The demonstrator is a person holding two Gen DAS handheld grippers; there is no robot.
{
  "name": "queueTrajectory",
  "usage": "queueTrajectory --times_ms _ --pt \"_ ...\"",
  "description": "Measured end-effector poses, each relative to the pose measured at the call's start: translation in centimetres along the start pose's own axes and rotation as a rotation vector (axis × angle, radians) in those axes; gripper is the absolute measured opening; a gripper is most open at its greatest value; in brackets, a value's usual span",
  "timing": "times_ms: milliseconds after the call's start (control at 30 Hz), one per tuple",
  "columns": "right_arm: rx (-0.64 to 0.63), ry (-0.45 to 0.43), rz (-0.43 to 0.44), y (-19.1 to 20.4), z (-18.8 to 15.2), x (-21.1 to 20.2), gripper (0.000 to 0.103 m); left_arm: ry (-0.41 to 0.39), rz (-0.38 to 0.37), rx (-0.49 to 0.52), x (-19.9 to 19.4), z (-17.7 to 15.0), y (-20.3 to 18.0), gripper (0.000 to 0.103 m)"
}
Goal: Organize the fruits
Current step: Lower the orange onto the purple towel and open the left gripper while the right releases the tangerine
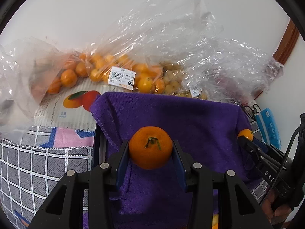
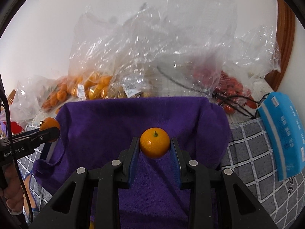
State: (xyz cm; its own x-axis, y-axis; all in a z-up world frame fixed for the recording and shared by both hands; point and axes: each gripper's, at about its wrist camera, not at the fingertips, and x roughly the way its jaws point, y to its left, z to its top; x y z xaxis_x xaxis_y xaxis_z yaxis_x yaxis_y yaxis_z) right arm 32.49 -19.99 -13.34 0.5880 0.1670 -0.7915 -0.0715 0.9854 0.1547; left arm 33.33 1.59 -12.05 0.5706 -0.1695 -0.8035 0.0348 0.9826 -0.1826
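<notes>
My left gripper is shut on a tangerine with a green stem, held above a purple towel that lines a container. My right gripper is shut on a smaller orange fruit above the same towel. In the left wrist view the right gripper and its fruit show at the right edge. In the right wrist view the left gripper and its tangerine show at the left edge. Clear plastic bags of oranges lie behind the towel.
More bags hold yellowish fruit and small red fruit. A blue tissue pack lies at the right on a grey checked cloth. A fruit-printed mat lies left. A white wall stands behind.
</notes>
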Motion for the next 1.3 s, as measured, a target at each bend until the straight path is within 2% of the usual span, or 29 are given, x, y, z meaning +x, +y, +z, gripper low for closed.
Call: queueTrajectory --times_ms 600,967,1000,1100,1200,1300 --pt "0.008 0.068 -0.011 -0.4 -0.8 2.8 0.032 0.069 0.008 -0.005 2.9 -0.3 0.5 0.041" --pt "0.011 0.070 -0.008 -0.5 -1.0 2.6 0.032 0.117 0.005 0.005 3.5 -0.5 0.5 0.042" --pt "0.013 0.070 -0.007 -0.6 -0.9 2.5 0.034 0.119 0.004 0.007 3.5 -0.5 0.4 0.042" --pt "0.018 0.069 -0.004 -0.6 -0.8 2.1 0.049 0.130 0.005 0.014 3.5 -0.6 0.2 0.042" --pt "0.023 0.060 -0.011 -0.6 -0.7 1.4 0.053 0.138 0.004 0.017 3.3 -0.6 0.1 0.043" --pt "0.036 0.064 -0.012 -0.6 -0.7 0.6 0.062 0.114 0.003 0.023 2.3 -0.6 -0.1 0.050"
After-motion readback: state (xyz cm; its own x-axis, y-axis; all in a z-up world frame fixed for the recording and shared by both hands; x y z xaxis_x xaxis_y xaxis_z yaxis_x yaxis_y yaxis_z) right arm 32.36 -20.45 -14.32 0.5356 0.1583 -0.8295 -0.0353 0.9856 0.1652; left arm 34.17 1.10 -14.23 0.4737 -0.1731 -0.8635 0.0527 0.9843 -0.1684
